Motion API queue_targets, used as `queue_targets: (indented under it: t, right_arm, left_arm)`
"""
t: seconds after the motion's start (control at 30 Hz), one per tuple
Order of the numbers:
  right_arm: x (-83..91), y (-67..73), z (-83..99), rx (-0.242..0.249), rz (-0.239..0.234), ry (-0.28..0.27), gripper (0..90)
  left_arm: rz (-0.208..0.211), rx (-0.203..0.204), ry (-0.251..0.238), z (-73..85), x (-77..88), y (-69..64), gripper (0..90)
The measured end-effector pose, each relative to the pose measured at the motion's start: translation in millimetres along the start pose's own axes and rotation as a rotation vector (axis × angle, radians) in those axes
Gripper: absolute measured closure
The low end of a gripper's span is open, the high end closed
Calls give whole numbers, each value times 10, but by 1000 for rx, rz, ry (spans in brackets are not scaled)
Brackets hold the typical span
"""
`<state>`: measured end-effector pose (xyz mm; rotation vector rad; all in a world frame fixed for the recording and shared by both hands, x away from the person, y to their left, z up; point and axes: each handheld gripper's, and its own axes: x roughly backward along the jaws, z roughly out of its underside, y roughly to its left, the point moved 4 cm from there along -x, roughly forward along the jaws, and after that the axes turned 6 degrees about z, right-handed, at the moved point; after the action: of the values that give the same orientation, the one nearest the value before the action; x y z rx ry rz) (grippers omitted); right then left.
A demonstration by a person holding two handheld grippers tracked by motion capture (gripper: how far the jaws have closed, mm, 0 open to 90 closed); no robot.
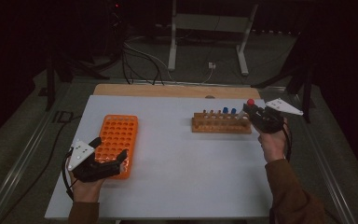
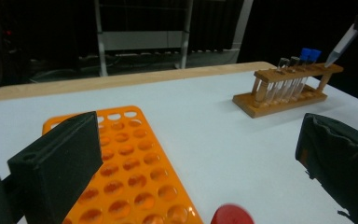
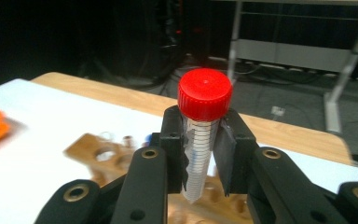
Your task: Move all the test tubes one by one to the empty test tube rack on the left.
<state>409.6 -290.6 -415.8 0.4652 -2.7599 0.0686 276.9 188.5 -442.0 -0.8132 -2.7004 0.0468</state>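
Nearby, wooden rack [image 1: 221,123], blue-capped tubes [image 1: 229,111], orange tray [image 1: 116,140]

Open tabletop [image 1: 177,158] between two racks

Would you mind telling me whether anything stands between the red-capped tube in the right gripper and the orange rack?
Nothing visible does. The right gripper holds the clear red-capped plastic tube above the wooden tube rack, and bare white table lies between there and the orange plastic rack. The open left gripper straddles that rack's near end.
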Motion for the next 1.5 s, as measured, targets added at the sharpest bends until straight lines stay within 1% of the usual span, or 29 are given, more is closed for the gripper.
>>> queue_targets:
  t: [0.03,0.07,0.2,0.23,0.27,0.33,0.5,0.53,0.57,0.6,0.73,0.87,1.0,1.13,1.23,1.27,1.3,1.43,1.5]
  right_arm:
    - [18,80,4,20,-22,11,748]
    - [18,80,4,20,-22,11,748]
    - [31,259,33,51,-69,32,747]
    - [28,350,55,55,-93,42,747]
    - [28,350,55,55,-93,42,747]
    - [21,443,76,65,-119,49,747]
    - [8,690,123,85,-187,70,746]
    - [8,780,136,92,-211,76,745]
    - [8,780,136,92,-211,76,745]
    - [10,821,140,96,-222,78,746]
    - [13,965,146,85,-271,83,745]
    - [15,1103,149,99,-313,84,745]
    - [24,1245,141,119,-355,83,745]
    - [10,1380,144,119,-394,92,744]
    - [-4,1484,163,126,-417,95,744]
    - [-10,1551,180,130,-431,98,744]
    - [-10,1551,180,130,-431,98,744]
    - [-16,1667,203,137,-457,107,743]
    - [-17,1708,211,141,-467,108,742]
  left_arm:
    - [2,-3,-2,-14,-18,-19,9]
    - [7,-8,-2,-27,-37,-38,9]
    - [27,-16,-9,-80,-116,-131,9]
    - [32,-22,-11,-94,-136,-157,9]
    - [33,-30,-7,-106,-155,-184,9]
    - [41,-43,-5,-128,-194,-243,9]
    - [61,-73,13,-173,-299,-388,10]
    - [63,-78,17,-183,-326,-416,13]
    - [64,-82,24,-191,-355,-445,13]
    - [63,-89,27,-198,-387,-471,15]
    - [82,-106,33,-221,-510,-596,16]
    - [115,-127,43,-230,-627,-724,21]
    - [153,-141,70,-209,-738,-833,60]
    - [185,-148,88,-186,-865,-923,98]
    - [204,-163,106,-161,-974,-987,149]
    - [206,-164,114,-151,-1015,-1007,166]
    - [207,-169,124,-140,-1055,-1022,166]
    - [224,-189,149,-101,-1192,-1098,183]
    - [226,-197,151,-94,-1238,-1129,210]
